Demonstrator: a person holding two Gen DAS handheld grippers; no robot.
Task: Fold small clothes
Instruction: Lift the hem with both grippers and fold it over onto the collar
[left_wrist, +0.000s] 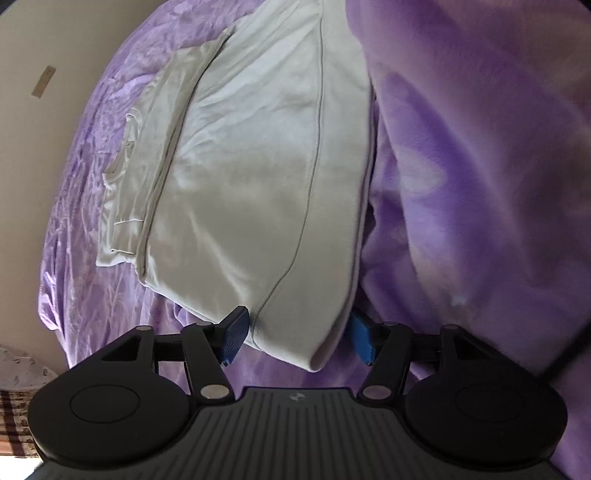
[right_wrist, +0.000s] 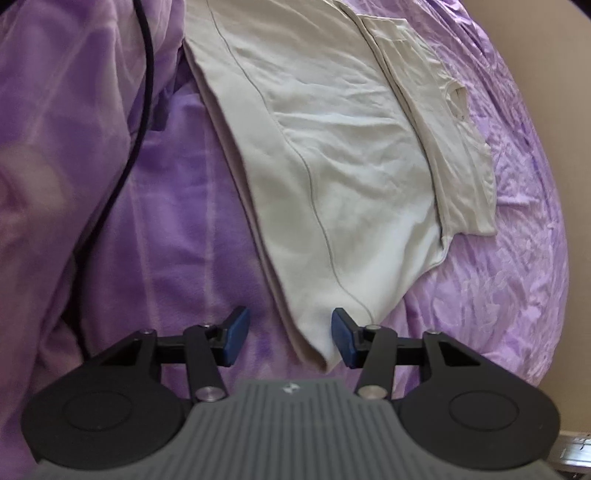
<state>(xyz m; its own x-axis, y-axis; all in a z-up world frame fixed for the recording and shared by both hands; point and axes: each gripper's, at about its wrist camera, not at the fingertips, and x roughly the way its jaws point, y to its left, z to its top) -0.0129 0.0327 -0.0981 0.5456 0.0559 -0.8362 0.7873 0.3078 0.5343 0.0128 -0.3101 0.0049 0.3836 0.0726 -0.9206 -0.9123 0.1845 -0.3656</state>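
A: While both grippers point down at a bed, where does the cloth lie?

B: A folded cream garment stretches away from the fingers, its long axis running from the fingertips toward the far edge of the bed. One near corner sits between the fingers of the left gripper, the other near corner between those of the right gripper.

A: Are the fingers clamped on it?

B: No. The left gripper's blue pads stand wide apart, the folded corner filling much of the gap but not pinched. The right gripper's pads are also apart; the corner lies against the right-hand pad and well clear of the other.

A: What does the garment look like?

B: Soft knit, lightly creased, with a thin grey seam curving along its length. A smaller folded layer with a notched neckline lies on the side farthest from the thick blanket.

A: And beneath?

B: A shiny lilac sheet with a woven flower pattern. Beside the garment lies a plush purple blanket, mottled and fuzzy. A black cable trails over it
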